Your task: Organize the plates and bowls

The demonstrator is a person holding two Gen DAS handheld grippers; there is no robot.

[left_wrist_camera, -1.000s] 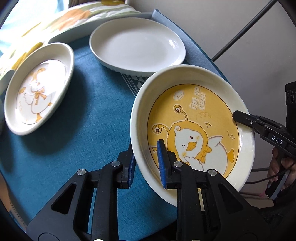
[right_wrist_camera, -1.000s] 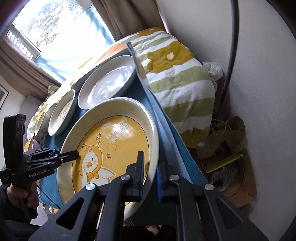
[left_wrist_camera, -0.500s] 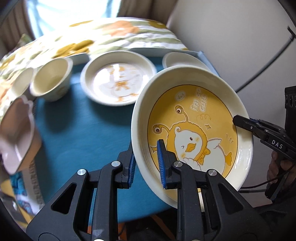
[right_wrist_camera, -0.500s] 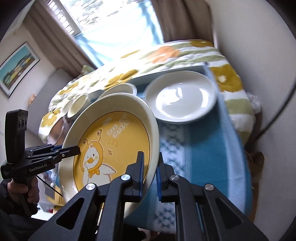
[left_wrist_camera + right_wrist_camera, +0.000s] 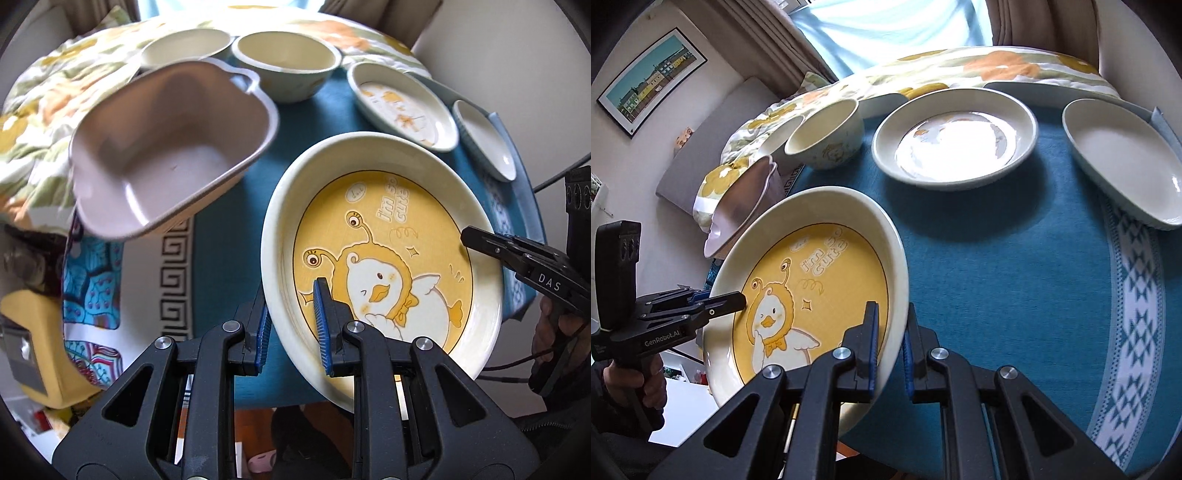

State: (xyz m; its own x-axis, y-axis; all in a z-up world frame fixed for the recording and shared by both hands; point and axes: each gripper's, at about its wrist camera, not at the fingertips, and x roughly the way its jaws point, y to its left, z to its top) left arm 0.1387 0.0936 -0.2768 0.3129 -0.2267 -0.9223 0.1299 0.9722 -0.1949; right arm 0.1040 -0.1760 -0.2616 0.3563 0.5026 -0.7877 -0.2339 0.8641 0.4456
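Yellow cartoon-duck ceramic plate, cream-rimmed and round, is held tilted in the air above the near edge of the worktop, which is covered in a teal cloth. Both claws are clamped on its rim. The left claw, at the lower centre of the left wrist view, pinches the plate's near-left edge, one blue pad inside the dish and one behind it. The right claw, at the lower centre of the right wrist view, grips the opposite edge the same way.

To do this step well, both hands should travel together and keep the plate level enough that neither pad slips off the thin rim; it likely belongs stacked with the other plates.

In the right wrist view, a cream plate with a faded duck print sits on the cloth at upper centre, a plain white oval plate at upper right, and a cream round bowl at upper left. A pale pink squarish bowl fills the upper left of the left wrist view, just beside the held plate.
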